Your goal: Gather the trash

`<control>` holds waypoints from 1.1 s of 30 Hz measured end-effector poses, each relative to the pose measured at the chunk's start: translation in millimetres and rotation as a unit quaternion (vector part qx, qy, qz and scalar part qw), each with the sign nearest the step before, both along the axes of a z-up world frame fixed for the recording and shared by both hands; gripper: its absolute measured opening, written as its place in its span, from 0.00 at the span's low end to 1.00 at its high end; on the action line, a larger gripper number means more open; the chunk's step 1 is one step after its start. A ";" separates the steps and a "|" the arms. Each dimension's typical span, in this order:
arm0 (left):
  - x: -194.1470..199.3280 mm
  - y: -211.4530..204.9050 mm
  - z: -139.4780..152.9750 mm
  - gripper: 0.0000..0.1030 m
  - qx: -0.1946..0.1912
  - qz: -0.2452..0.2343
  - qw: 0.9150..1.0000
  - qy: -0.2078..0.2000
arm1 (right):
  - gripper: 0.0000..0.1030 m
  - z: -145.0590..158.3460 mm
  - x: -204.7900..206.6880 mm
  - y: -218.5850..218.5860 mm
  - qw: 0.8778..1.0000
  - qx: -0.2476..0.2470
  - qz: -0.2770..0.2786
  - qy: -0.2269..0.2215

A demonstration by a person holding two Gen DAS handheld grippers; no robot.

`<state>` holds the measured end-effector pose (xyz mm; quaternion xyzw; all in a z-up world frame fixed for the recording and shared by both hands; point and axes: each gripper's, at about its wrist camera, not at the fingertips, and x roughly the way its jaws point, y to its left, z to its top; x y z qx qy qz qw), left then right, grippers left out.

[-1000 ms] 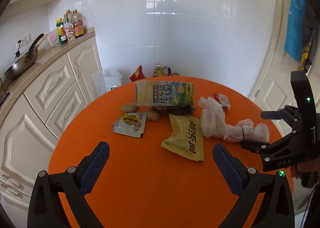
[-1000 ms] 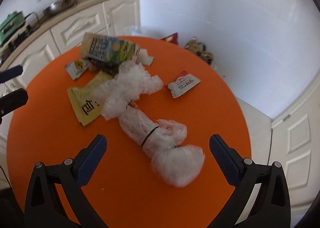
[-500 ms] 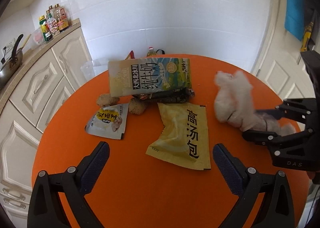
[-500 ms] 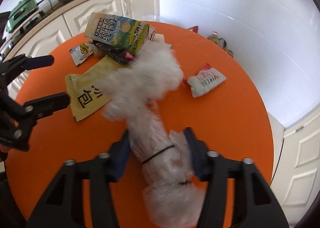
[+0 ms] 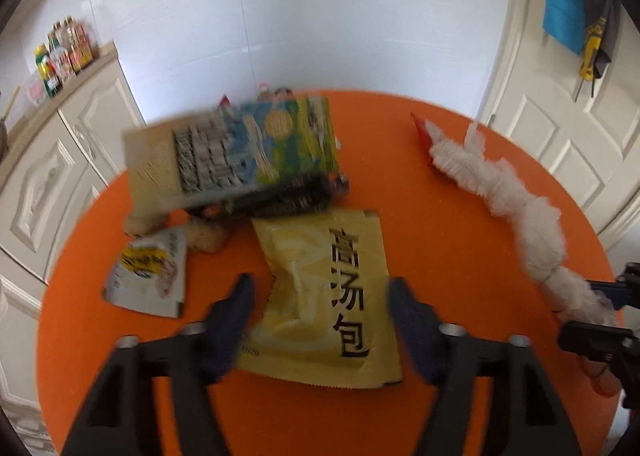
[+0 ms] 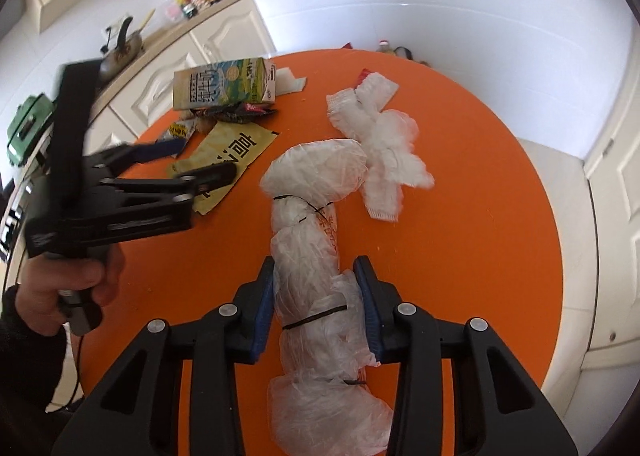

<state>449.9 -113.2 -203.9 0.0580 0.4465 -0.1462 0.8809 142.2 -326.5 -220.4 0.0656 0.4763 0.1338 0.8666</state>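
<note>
Grasping step. Right gripper (image 6: 318, 304) was closing, pads pinching the bag roll (image 6: 316, 256) at table (image 6: 480, 216) centre. Left gripper (image 5: 320, 308), closing, straddled the yellow packet (image 5: 332, 296) unpinched, carton (image 5: 232, 160) at 11 o'clock. Next: lift both.

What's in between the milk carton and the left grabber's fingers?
The yellow packet lies there, flat on the table, below the milk carton. The closing left gripper straddles its near end. The left wrist view shows it.
</note>
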 end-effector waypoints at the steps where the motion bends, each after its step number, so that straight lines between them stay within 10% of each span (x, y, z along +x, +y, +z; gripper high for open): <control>1: 4.2 -0.5 -3.1 0.48 -0.006 0.002 1.000 0.002 | 0.37 2.5 -3.2 0.1 1.000 0.006 -0.005 -0.003; 7: 18.3 2.6 -10.3 0.19 -0.061 -0.008 0.998 0.009 | 0.37 12.9 -19.8 2.6 0.999 0.022 -0.025 -0.017; 20: -2.2 13.5 -19.3 0.12 -0.116 -0.027 0.993 -0.007 | 0.37 26.1 -67.0 13.1 0.997 0.038 -0.060 -0.033; 33: -81.1 20.4 27.9 0.11 -0.137 -0.063 0.982 -0.112 | 0.37 62.8 -119.4 5.9 0.990 0.038 -0.097 -0.093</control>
